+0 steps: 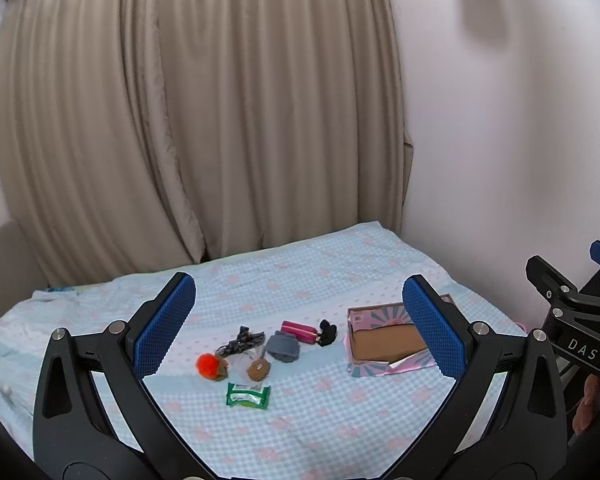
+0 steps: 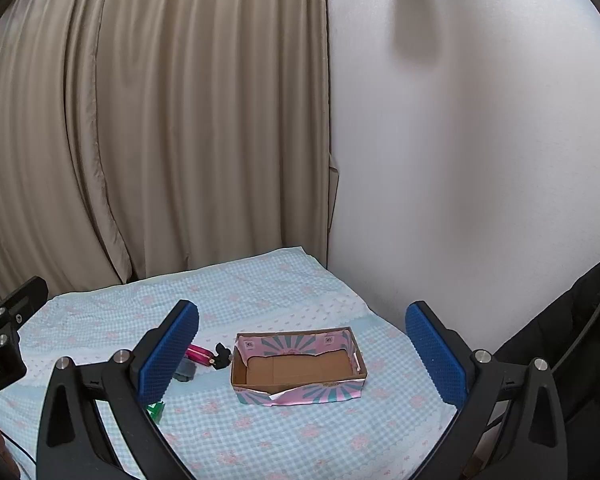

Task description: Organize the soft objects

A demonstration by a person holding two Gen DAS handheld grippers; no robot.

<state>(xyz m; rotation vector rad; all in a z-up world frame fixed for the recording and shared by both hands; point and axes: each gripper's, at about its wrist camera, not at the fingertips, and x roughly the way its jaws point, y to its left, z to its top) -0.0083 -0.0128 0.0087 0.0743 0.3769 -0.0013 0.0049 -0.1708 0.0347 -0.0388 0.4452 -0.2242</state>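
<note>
Both grippers above the bed — jaws spread, holding nothing.
Left gripper faces small soft things; right gripper faces the cardboard box.

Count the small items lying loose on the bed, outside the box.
7, in a cluster left of the empty box: green packet, orange pom-pom, brown toy, dark braided tie, grey cloth, pink pouch, black piece. Others may be hidden.
</note>
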